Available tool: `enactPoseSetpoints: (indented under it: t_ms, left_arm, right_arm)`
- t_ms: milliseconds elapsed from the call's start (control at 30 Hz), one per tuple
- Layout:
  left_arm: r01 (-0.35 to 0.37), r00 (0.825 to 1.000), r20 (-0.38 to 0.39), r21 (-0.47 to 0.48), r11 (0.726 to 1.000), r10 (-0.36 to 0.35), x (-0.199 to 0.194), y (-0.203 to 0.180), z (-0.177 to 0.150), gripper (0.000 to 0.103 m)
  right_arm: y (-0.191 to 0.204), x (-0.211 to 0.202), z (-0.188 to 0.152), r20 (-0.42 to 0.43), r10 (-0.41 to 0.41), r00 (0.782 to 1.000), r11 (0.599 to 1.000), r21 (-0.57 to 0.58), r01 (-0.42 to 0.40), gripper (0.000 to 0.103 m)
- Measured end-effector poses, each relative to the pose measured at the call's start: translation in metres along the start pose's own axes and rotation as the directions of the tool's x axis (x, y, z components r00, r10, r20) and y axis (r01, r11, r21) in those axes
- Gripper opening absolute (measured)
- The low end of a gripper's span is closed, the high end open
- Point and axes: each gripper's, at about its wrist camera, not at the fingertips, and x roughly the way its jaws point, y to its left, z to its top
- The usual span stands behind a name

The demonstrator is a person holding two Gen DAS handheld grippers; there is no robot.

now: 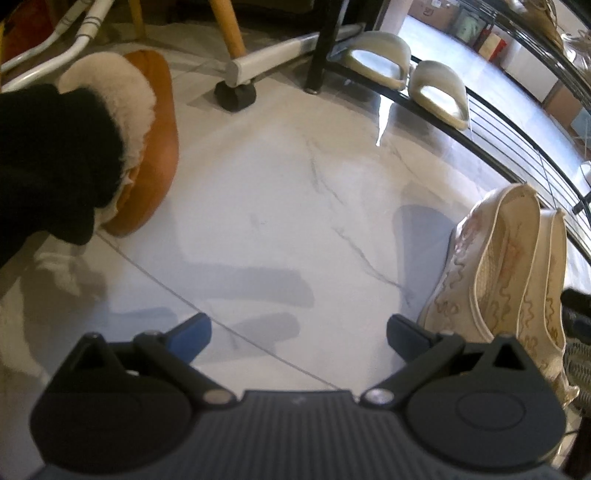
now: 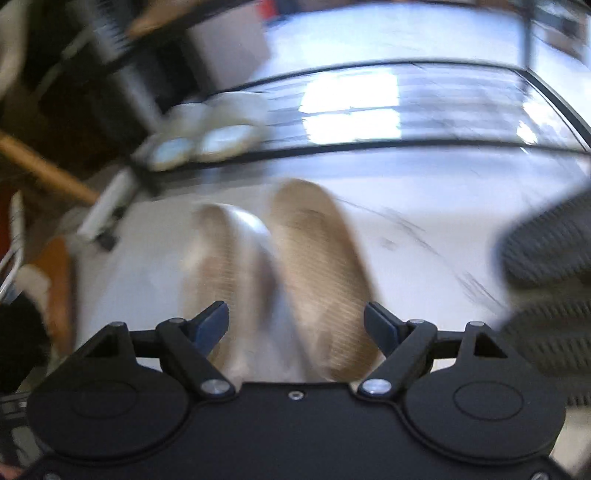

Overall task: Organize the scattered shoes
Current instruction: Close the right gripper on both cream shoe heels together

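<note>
Cream flats (image 2: 288, 273) lie, blurred, seemingly beyond open jaws.

Floor (image 1: 258, 192): white marble-look tile with thin grey veins. Slipper (image 1: 155, 147): tan-orange outer, cream fleece lining; a black fuzzy thing (image 1: 48, 158) lies over it. Flat shoes (image 1: 495, 266): cream, with wavy gold-brown embroidery and a faint pink motif. Sandals (image 1: 406, 70) on the rack (image 1: 517, 147): pale cream; rack bars black. Chair leg (image 1: 227, 26): light wood. Left gripper (image 1: 299, 332): black body, blue pads. Right gripper (image 2: 295, 325): black, blue pads. Soles (image 2: 317, 273), blurred: beige with fine ribbed lines.
</note>
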Motion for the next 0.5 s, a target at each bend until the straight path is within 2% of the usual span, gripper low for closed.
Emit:
enactPoseSetpoints:
  t_ms: [100,267,367,500]
  left_arm:
    - [-0.002,1.0,-0.016,0.019,1.0,0.002,0.003,-0.002,-0.003,0.101]
    - [-0.01,1.0,-0.013,0.02,1.0,0.01,0.002,-0.001,-0.002,0.101]
    - [-0.016,1.0,-0.01,0.013,1.0,0.016,0.002,0.0,-0.002,0.101]
    - [-0.017,1.0,-0.017,0.016,1.0,0.017,0.002,-0.001,-0.003,0.101]
  right_arm:
    - [-0.016,0.015,-0.016,-0.058,-0.053,0.997,0.999,-0.006,0.053,0.083]
    - [-0.007,0.036,-0.035,-0.102,-0.12,0.987,0.987,-0.117,0.108,0.084]
    - [-0.002,0.034,-0.037,-0.102,-0.136,0.985,0.986,-0.106,0.125,0.077]
    - [0.005,0.031,-0.044,-0.134,-0.099,0.986,0.993,-0.071,0.09,0.073]
